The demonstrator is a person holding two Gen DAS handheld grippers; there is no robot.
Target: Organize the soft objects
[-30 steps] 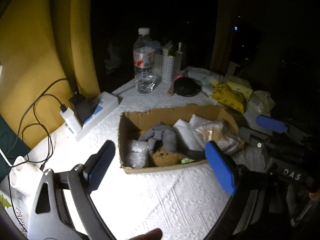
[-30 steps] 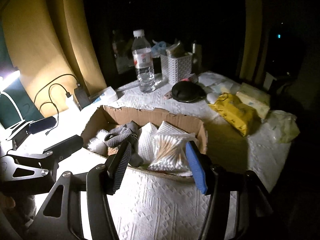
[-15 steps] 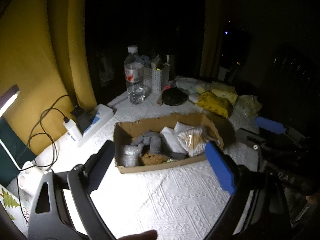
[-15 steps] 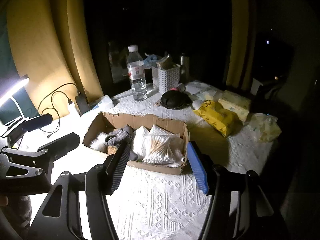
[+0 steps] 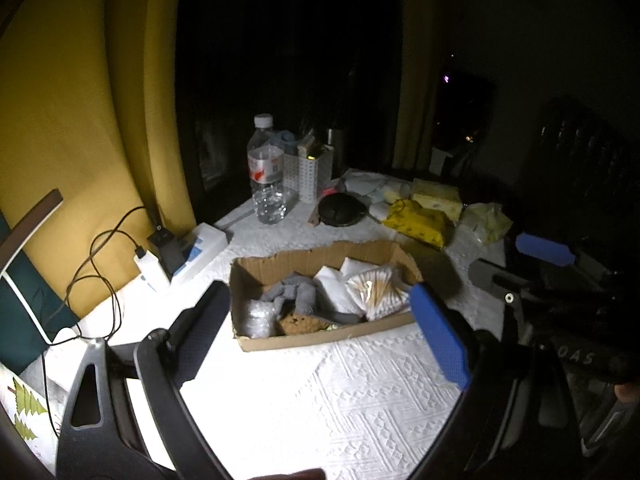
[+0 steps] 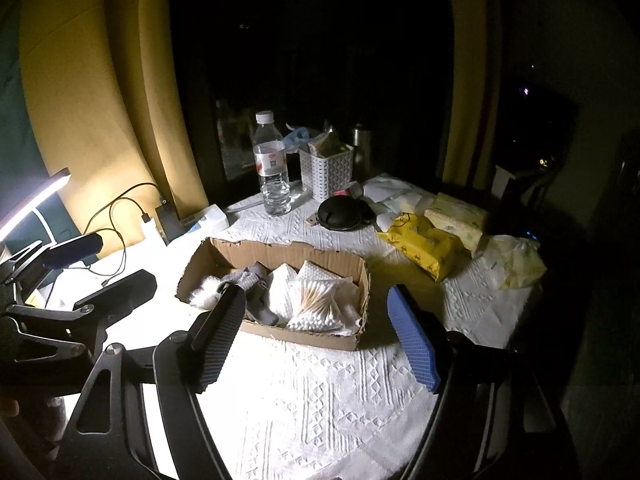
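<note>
Step in hand: we judge the sorting close to done, since we hold both tools back from the cardboard box point(image 6: 280, 300) with nothing in them.
Left hand-held gripper point(image 5: 316, 336): spread wide and empty, above the desk point(image 5: 320, 400) in front of the box.
Right hand-held gripper point(image 6: 316, 340): also spread and empty, its fingers framing the box's near wall without touching it.
Soft objects: they lie in the box, packed side by side. We see a bag of cotton swabs point(image 6: 316, 304), white cotton pads point(image 6: 280, 288), a grey cloth point(image 5: 290, 294), a brown sponge point(image 5: 298, 322) and a clear-wrapped white bundle point(image 5: 256, 316) at the left end.
Box position: mid-desk on the white embossed cloth, its long side towards us.
Still outside: a yellow wipes pack point(image 6: 424, 246), a pale tissue pack point(image 6: 456, 216) and a crumpled yellowish bag point(image 6: 512, 260) lie well apart from the box, to the right.
Other things: a water bottle point(image 6: 274, 172), a white basket point(image 6: 328, 172) and a round black case point(image 6: 340, 214) stand behind the box; chargers and cables sit at the left.
Next move: if those packs count as soft objects, the right tool is the nearer one; it would need to reach right, close on the yellow pack and carry it over the box wall. The box looks nearly full, so room is a risk.
</note>
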